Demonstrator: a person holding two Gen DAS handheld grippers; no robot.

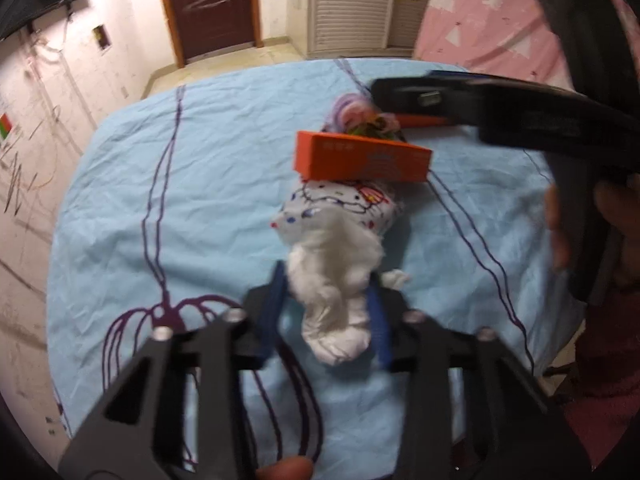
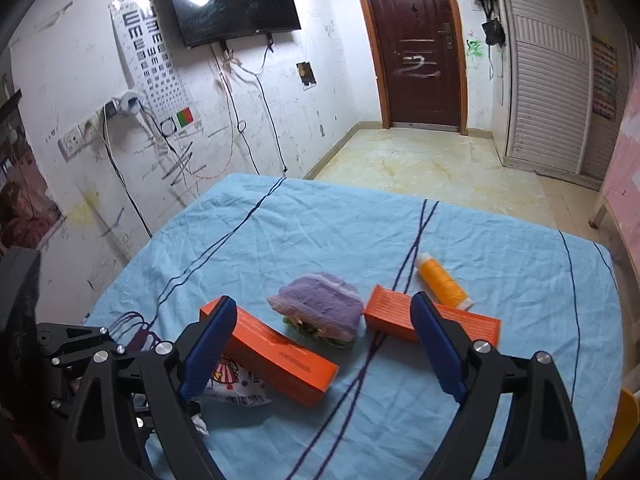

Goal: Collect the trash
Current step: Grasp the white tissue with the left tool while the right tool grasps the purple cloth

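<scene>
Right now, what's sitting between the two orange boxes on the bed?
A purple cloth bundle lies between the near orange box and the far orange box. The right wrist view shows it.

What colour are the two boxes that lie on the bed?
Both boxes are orange, seen best in the right wrist view.
</scene>
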